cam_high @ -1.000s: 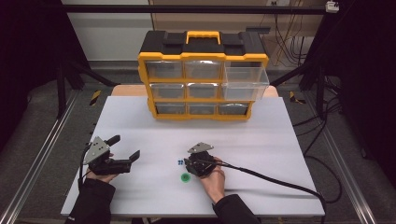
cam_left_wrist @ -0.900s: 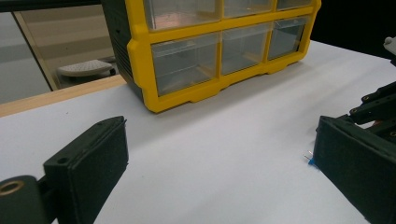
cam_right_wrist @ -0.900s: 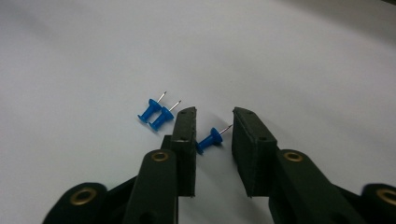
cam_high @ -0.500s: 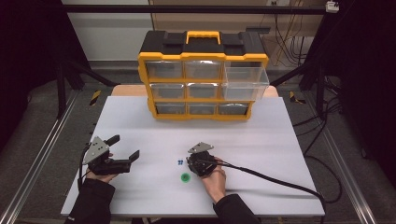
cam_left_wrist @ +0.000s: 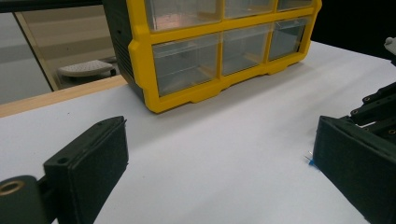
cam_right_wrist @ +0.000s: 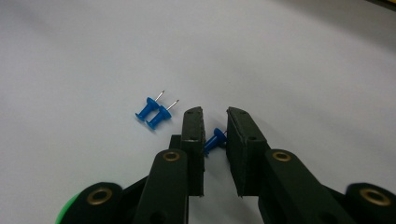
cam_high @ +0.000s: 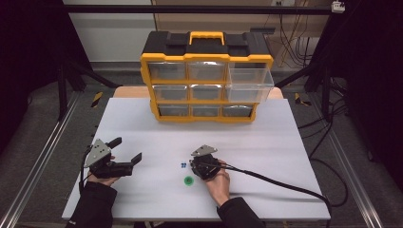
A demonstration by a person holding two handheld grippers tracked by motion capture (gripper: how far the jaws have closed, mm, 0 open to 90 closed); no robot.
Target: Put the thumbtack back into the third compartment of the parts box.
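Right gripper point(cam_right_wrist: 215, 123) narrowed around one blue pushpin point(cam_right_wrist: 214, 140); left gripper point(cam_left_wrist: 219, 163) idle and wide open.

Against the frame a second ago, the right gripper's jaws have just been closing, and the right gripper view now shows the pushpin in the slim gap between the pads, its head against the left pad; contact with the other pad can't be made out. Two more blue pushpins point(cam_right_wrist: 154, 112) lie side by side on the white table point(cam_high: 266, 142) just left of those jaws, apart from them. In the high view the right hand point(cam_high: 218, 183) sits at the same spot as before, near the green disc point(cam_high: 188, 181). The left gripper point(cam_high: 126, 152) has not shifted either, its jaws spread with nothing between them. The yellow drawer cabinet point(cam_high: 206, 80) stands at the far edge with its top-right drawer point(cam_high: 249, 85) pulled out, as earlier.
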